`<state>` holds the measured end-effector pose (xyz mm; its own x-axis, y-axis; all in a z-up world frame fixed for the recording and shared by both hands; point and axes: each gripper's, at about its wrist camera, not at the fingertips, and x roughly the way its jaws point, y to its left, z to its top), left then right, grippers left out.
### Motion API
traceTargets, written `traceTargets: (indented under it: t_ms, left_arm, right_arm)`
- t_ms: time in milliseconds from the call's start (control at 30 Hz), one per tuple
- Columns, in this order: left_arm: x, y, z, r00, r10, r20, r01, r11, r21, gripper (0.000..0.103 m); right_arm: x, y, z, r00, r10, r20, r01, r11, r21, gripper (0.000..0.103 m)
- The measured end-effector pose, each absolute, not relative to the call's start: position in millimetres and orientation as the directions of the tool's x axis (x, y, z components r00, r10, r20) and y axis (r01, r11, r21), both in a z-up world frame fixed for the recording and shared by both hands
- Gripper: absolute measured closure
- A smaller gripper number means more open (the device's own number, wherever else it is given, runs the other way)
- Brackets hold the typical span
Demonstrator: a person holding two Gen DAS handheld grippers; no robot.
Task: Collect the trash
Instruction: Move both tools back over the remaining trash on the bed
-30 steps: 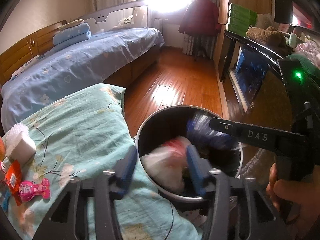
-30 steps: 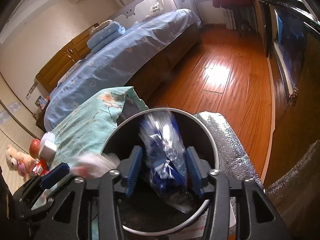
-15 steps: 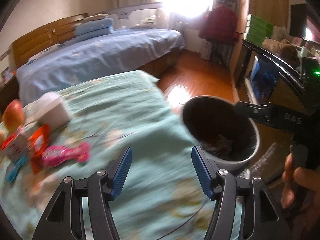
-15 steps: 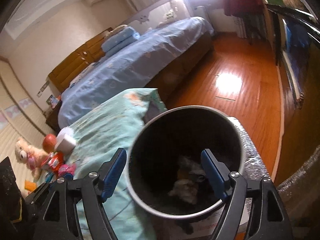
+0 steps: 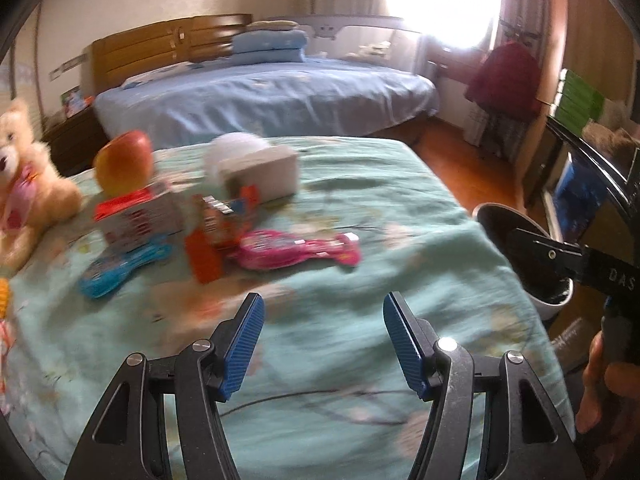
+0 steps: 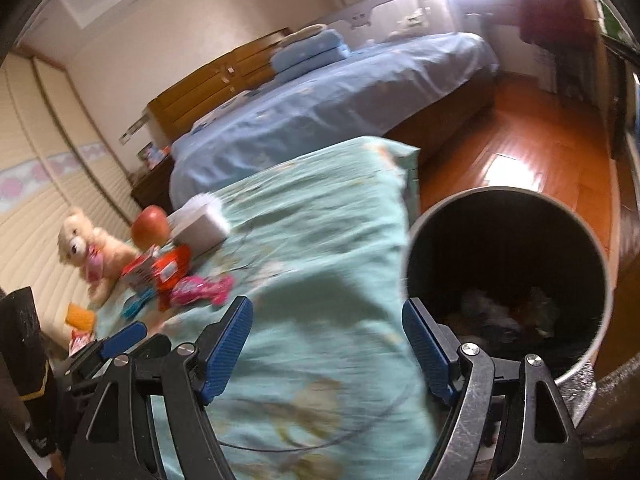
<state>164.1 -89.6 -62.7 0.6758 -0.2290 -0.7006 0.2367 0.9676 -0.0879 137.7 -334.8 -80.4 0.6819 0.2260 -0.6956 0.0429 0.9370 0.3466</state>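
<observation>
The left gripper (image 5: 323,340) hangs over a teal floral quilt (image 5: 400,216) with its blue-padded jaws spread and nothing between them. The right gripper (image 6: 326,346) is also spread and empty, poised above the edge of the same quilt, its right finger next to the round grey-rimmed trash bin (image 6: 600,320). The bin stands on the wooden floor (image 6: 540,152) just beside the quilt's edge, and crumpled wrappers (image 6: 504,316) lie dim and blurred at its bottom.

The remaining litter sits in a cluster on the far left part of the quilt. A pink plastic snack wrapper (image 5: 296,250) lies flat, its long axis running roughly left to right in the left wrist view, the narrower crimped end pointing right toward the bin. Touching its left end is an orange-red wrapper (image 5: 216,240), tilted and blurred. A light-blue flat packet (image 5: 120,272) lies to the left, its long axis slanting up to the right. Behind them stand a red-and-white carton (image 5: 136,216), a red-yellow apple (image 5: 124,168) and a white rectangular tissue box (image 5: 260,172). A cream teddy bear (image 5: 24,184) sits at the far left. Beyond the quilt is a bed with a blue sheet (image 5: 272,100).
</observation>
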Motion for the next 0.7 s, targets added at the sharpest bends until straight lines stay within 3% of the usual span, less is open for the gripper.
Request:
traceTargets:
  t_ms: [700]
  left_arm:
    - [180.5,6.9,-70.4,0.677,-0.138,-0.723,0.124,0.99,-0.072,0.038]
  right_arm:
    - [171.9,-224.8,-97.8,0.582,0.354,-0.732,-0.212,0.935,0.283,0.024]
